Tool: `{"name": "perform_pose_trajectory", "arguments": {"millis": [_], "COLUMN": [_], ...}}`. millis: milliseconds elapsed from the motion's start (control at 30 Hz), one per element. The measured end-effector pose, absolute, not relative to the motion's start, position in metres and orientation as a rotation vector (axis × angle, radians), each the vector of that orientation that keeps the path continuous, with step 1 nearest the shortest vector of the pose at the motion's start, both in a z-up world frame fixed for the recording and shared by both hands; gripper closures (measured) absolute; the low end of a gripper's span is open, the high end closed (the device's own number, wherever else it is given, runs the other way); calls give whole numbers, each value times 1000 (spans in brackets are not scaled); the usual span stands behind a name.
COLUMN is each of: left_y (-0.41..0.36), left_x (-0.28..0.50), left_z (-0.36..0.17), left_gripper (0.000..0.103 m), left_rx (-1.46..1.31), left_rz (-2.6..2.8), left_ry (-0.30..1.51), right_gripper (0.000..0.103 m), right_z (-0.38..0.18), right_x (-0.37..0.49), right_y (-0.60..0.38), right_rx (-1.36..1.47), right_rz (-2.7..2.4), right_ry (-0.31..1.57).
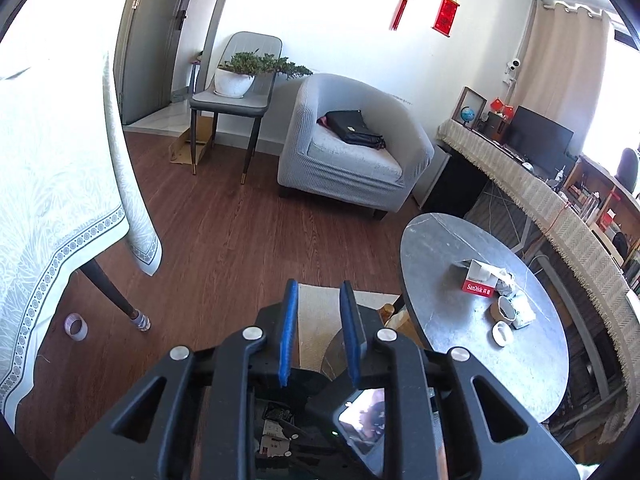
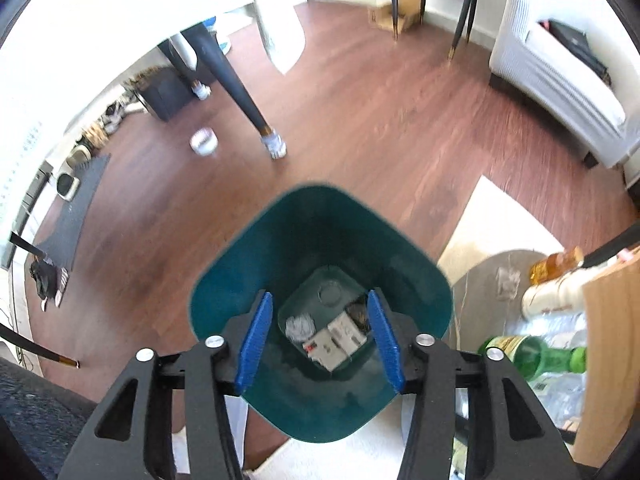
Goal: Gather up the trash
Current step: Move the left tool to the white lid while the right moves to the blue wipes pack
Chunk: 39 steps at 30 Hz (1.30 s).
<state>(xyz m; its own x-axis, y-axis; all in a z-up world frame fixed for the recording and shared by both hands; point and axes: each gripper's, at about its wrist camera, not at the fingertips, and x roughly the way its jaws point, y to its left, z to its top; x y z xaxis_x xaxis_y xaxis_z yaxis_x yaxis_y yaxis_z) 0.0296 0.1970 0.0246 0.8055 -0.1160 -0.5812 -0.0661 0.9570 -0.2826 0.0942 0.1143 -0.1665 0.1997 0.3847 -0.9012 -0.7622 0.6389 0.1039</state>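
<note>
The left gripper (image 1: 318, 292) hangs spread and empty over the floor; trash (image 1: 502, 296) sits near the round table's (image 1: 440, 248) right edge. The right gripper (image 2: 320, 308), spread and empty, hangs over the green bin (image 2: 248, 256), with scraps (image 2: 336, 336) at its bottom.

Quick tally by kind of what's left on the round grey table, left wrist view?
On the round grey table:
Red-and-white SanDisk box: 1
Small paper cup on its side: 1
Small white oval dish: 1
Crumpled white wrappers: 1 heap, pieces too tangled to count
Total: 4
</note>
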Motion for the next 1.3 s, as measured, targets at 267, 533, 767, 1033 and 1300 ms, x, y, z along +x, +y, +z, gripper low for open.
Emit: {"name": "perform_pose_trajectory", "arguments": {"millis": [267, 533, 767, 1033, 1300], "left_y": [191, 169, 144, 93, 40], "left_x": [24, 27, 32, 49, 63], "left_z": [38, 50, 53, 43, 32], "left_gripper": [74, 67, 62, 55, 49], "left_rx": [-281, -265, -250, -197, -178], "left_rz": [-25, -63, -118, -200, -301], "left_ry": [585, 559, 544, 577, 601], "right_gripper": [64, 67, 68, 67, 67], "right_z": [-100, -46, -22, -11, -7], "right_x": [94, 100, 115, 135, 147], "right_y": [97, 53, -3, -70, -139], "right_rx": [-354, -305, -244, -182, -134], "right_rz": [848, 804, 720, 612, 511], "right_ry": [951, 837, 804, 792, 784]}}
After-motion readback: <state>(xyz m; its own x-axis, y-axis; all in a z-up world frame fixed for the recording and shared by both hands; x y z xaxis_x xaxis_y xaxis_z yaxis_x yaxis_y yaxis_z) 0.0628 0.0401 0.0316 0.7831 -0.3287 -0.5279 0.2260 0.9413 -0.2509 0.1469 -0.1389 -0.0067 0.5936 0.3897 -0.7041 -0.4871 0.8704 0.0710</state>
